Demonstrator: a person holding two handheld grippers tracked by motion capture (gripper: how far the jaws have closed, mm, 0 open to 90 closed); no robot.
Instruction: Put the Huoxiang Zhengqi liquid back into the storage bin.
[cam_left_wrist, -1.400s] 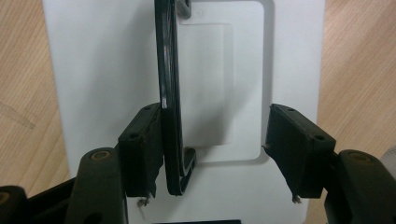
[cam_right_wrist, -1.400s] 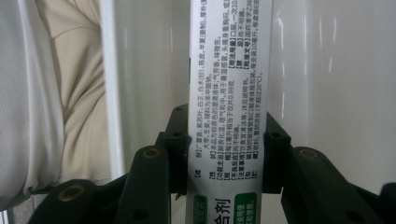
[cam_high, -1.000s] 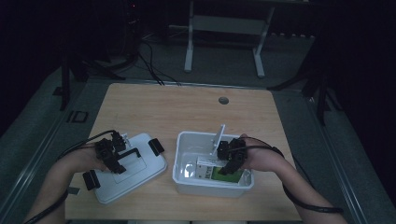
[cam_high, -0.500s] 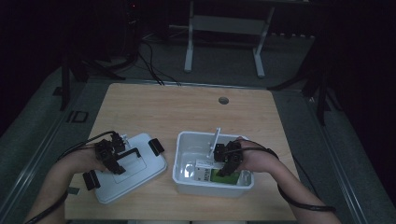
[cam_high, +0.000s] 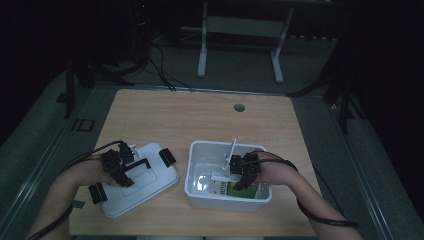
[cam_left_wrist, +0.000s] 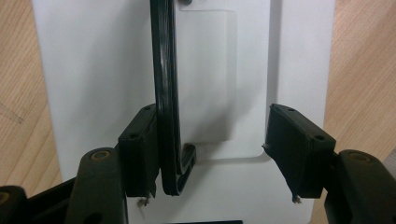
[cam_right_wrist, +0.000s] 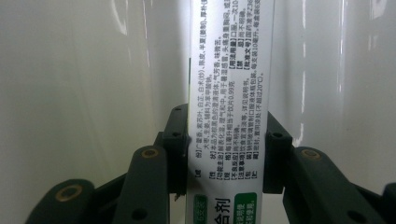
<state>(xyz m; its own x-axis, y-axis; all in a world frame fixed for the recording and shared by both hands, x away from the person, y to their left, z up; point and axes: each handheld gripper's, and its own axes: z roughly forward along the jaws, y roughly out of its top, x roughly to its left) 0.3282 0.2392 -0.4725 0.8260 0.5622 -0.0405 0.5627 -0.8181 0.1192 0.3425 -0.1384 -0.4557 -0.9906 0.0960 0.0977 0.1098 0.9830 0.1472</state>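
A white tub lid (cam_high: 150, 182) lies flat on the left of the wooden table (cam_high: 200, 120). My left gripper (cam_high: 131, 171) hovers over its black handle (cam_high: 141, 164). In the left gripper view the gripper (cam_left_wrist: 212, 116) stands open over the lid (cam_left_wrist: 93, 70). The handle (cam_left_wrist: 164, 70) rests against one pad and the other pad is well apart. My right gripper (cam_high: 239, 181) reaches down into the white tub (cam_high: 200, 150), shut on a white and green carton (cam_high: 231, 190). In the right gripper view both pads of the gripper (cam_right_wrist: 227, 121) press on the sides of the printed carton (cam_right_wrist: 229, 56).
Black latches (cam_high: 167, 157) (cam_high: 97, 192) stick out at the lid's two ends. The tub's wall (cam_right_wrist: 70, 70) rises close around the carton. A round cable hole (cam_high: 239, 107) sits at the table's far side. A white metal stand (cam_high: 240, 30) is on the floor behind.
My right gripper has sunk a little deeper into the tub with the carton. The left gripper and the lid have not moved.
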